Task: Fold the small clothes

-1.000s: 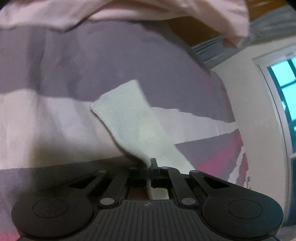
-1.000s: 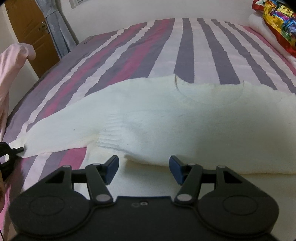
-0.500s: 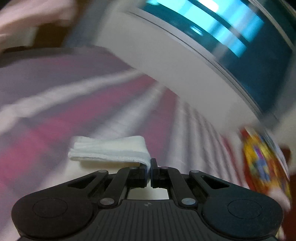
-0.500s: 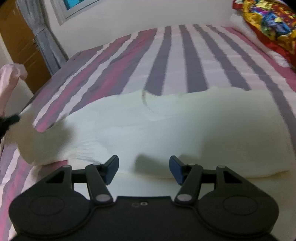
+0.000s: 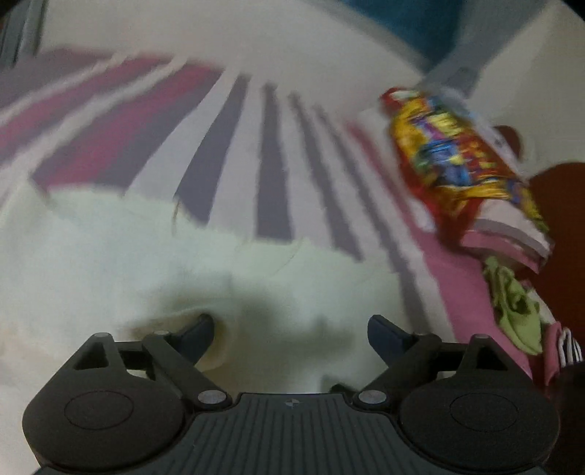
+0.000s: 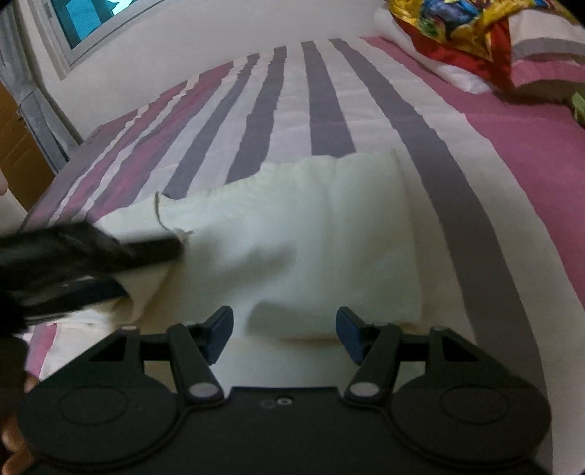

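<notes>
Cream sweater (image 5: 153, 263) lies beneath the opening, empty left tool (image 5: 290, 329); right tool (image 6: 284, 330) hovers released.

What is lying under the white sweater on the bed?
The white sweater lies directly on the striped bedspread, whose purple, pink and white stripes show all around it. Whatever is beneath its folded layers is covered and cannot be seen.

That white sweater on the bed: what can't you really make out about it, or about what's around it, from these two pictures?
- White sweater, right view: its left part is hidden behind the blurred left gripper.
- Sweater's near edge, left view: cut off by the gripper body, and motion blur smears the knit.
- Green cloth, left view: too blurred and crumpled to tell what garment it is.
- Colourful pillow, right view: cut off by the top edge.
</notes>
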`<state>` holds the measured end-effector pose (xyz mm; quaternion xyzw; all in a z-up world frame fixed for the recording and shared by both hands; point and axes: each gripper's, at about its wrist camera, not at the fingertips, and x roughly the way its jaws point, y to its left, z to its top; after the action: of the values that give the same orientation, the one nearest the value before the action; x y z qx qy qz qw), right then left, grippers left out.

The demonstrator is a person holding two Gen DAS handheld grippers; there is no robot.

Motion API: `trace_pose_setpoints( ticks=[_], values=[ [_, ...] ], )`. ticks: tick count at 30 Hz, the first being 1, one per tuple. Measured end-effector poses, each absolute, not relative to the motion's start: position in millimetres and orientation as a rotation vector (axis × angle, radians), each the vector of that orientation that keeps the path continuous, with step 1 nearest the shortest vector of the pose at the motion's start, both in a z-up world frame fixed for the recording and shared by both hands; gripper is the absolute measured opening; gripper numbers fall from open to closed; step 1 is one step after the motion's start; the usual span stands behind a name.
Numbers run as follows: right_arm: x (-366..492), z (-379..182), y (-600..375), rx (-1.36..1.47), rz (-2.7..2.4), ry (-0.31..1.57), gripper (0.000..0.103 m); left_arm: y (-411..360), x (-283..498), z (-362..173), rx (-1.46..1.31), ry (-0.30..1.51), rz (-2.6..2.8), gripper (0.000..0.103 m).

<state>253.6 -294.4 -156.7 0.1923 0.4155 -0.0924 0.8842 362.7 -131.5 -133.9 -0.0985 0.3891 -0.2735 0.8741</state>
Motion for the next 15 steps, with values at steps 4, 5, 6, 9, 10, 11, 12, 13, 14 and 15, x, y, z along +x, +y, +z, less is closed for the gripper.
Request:
trace_pose_setpoints(
  ticks=[4,5,6,9,10,11,12,13,14,15],
  values=[
    [253,-158,-289,0.407,-0.180,0.853,0.062,-116,372,-113,-0.223,0.800,-0.560,0.090],
    [253,-157,-285,0.402,-0.169,0.847,0.062,-105,376,-113,-0.249,0.805,-0.529,0.090],
    [255,-156,-278,0.386,-0.154,0.842,0.062,-90,381,-114,-0.282,0.812,-0.493,0.090],
    [261,-150,-255,0.329,-0.105,0.829,0.062,-42,392,-117,-0.330,0.809,-0.365,0.090],
    [265,-148,-246,0.312,-0.088,0.821,0.062,-26,396,-121,-0.328,0.808,-0.319,0.090],
    [270,-148,-240,0.301,-0.077,0.820,0.062,-13,399,-126,-0.332,0.810,-0.288,0.090],
    [275,-148,-232,0.286,-0.065,0.820,0.062,2,402,-130,-0.336,0.817,-0.253,0.090],
    [280,-148,-223,0.265,-0.050,0.823,0.062,9,405,-137,-0.336,0.826,-0.224,0.090],
    [285,-149,-214,0.235,-0.044,0.825,0.062,19,407,-144,-0.342,0.837,-0.200,0.090],
    [287,-149,-205,0.198,-0.037,0.825,0.062,27,409,-152,-0.353,0.850,-0.186,0.090]
  ],
)
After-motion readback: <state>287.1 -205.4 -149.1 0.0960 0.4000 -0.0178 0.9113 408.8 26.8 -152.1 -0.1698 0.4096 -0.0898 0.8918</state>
